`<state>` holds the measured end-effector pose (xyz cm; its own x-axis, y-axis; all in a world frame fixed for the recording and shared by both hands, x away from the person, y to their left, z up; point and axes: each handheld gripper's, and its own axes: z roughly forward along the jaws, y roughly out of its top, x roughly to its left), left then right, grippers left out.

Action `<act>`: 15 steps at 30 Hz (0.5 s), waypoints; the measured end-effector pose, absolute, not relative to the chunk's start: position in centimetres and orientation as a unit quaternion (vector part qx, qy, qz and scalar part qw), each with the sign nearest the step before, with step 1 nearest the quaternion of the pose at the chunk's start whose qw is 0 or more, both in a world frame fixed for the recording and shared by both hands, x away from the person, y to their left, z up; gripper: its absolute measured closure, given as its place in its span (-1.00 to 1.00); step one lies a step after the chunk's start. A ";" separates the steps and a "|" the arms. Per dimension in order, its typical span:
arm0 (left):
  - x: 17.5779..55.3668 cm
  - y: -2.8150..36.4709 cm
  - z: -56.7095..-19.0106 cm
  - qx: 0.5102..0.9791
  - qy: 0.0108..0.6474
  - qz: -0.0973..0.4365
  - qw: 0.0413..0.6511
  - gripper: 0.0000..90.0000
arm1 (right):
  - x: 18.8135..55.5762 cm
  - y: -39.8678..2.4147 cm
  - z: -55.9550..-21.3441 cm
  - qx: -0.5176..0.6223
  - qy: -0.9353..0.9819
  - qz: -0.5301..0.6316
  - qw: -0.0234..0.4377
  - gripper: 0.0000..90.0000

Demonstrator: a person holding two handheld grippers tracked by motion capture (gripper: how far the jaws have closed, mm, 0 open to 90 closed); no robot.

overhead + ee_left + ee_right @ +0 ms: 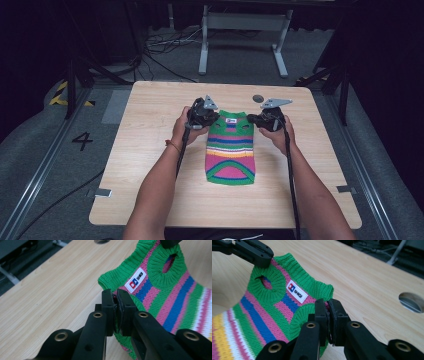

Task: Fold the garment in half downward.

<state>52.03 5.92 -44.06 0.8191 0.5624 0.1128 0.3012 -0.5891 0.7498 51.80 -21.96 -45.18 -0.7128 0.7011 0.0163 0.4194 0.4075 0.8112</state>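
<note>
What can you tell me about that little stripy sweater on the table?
The sweater is a small knitted piece with green ribbed edges and pink, blue, white and yellow stripes. It has two round armholes and a white label near the neck. It lies on the wooden table, its neck end away from the person. The left claw and right claw each pinch a top corner.

left claw (214,118) | right claw (251,119) | both gripping striped sweater (230,150); table (150,150)
</note>
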 end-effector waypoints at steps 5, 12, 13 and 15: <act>50.5 6.6 -43.4 0.875 0.230 0.177 0.388 0.89 | 50.2 -22.3 -43.9 0.313 0.824 0.441 0.167 0.91; 47.9 6.9 -43.5 0.883 0.196 0.177 0.387 0.89 | 47.5 -22.6 -43.1 0.270 0.834 0.457 0.153 0.91; 47.6 6.9 -43.6 0.884 0.192 0.177 0.387 0.89 | 47.1 -22.6 -43.1 0.264 0.836 0.457 0.149 0.91; 46.9 6.9 -43.6 0.884 0.185 0.174 0.392 0.89 | 46.3 -22.5 -43.1 0.255 0.841 0.454 0.147 0.91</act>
<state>46.90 6.95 -43.64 0.8705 0.4643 0.1632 0.1911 -0.6245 0.7573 46.33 -22.55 -43.14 -0.8266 0.5625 -0.0163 0.2955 0.4586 0.8381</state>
